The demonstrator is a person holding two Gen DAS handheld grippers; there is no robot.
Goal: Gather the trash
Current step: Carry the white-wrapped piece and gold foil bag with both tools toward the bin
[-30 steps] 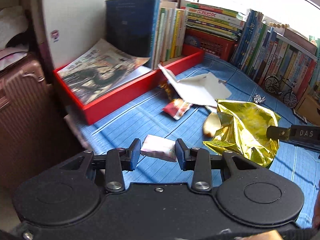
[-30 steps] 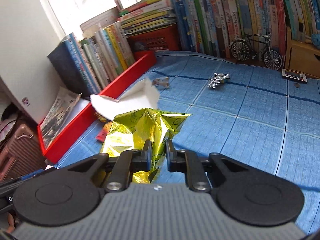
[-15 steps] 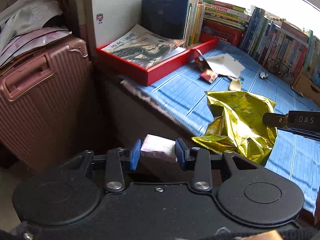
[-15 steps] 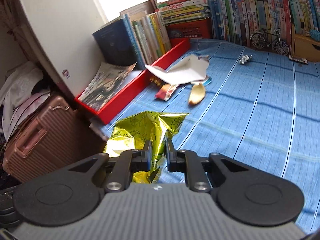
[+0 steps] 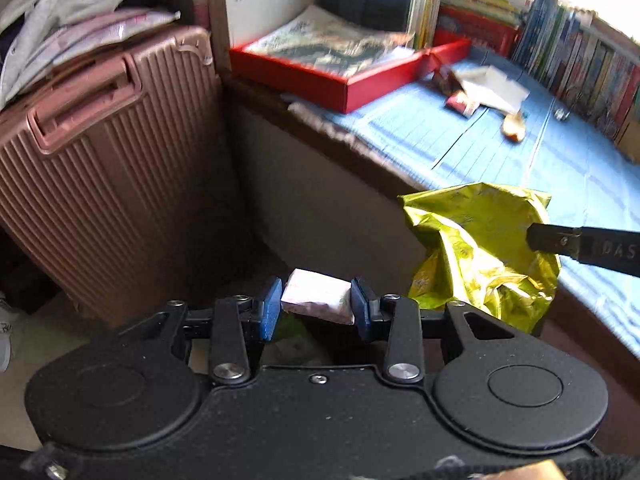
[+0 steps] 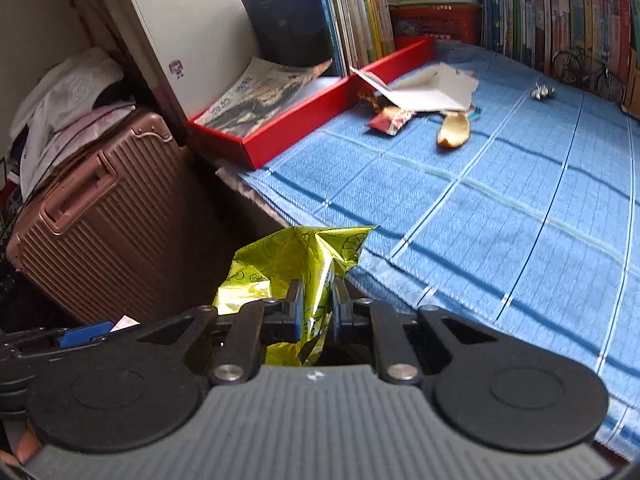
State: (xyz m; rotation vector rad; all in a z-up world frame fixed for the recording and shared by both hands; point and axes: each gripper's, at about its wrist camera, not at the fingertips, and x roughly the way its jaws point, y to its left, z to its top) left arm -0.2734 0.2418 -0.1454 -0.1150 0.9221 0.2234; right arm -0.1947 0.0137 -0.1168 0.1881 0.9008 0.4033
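Gripping a small pale packet (image 5: 317,297) between its blue pads, the left gripper (image 5: 316,309) hangs off the near edge of the blue mat (image 6: 500,208), over the floor beside the pink suitcase (image 5: 108,168). Its jaws stand partly closed, pressed on both short ends of the packet, which sits level between them. Below the packet something pale green shows, too blurred to make out.

The right gripper (image 6: 317,312) has its jaws nearly together, pinched on a fold of a crumpled gold foil bag (image 6: 296,264). The bag hangs past the mat's near edge, its upper corner just over that edge in the right wrist view. In the left wrist view the same bag (image 5: 480,248) hangs to the right of the packet, with one black finger (image 5: 560,240) of the right gripper laid against its right side.

More litter lies on the mat toward its far left corner, well apart from both grippers: a folded white sheet of paper (image 6: 432,88), a red wrapper (image 6: 390,120) just beside its near edge, and a yellowish peel (image 6: 454,130) next to that. A small silver foil ball (image 6: 543,91) lies farther right, near the row of books (image 6: 552,12) along the mat's far edge. A red tray (image 6: 304,128) with a magazine (image 6: 260,96) in it runs along the left edge.
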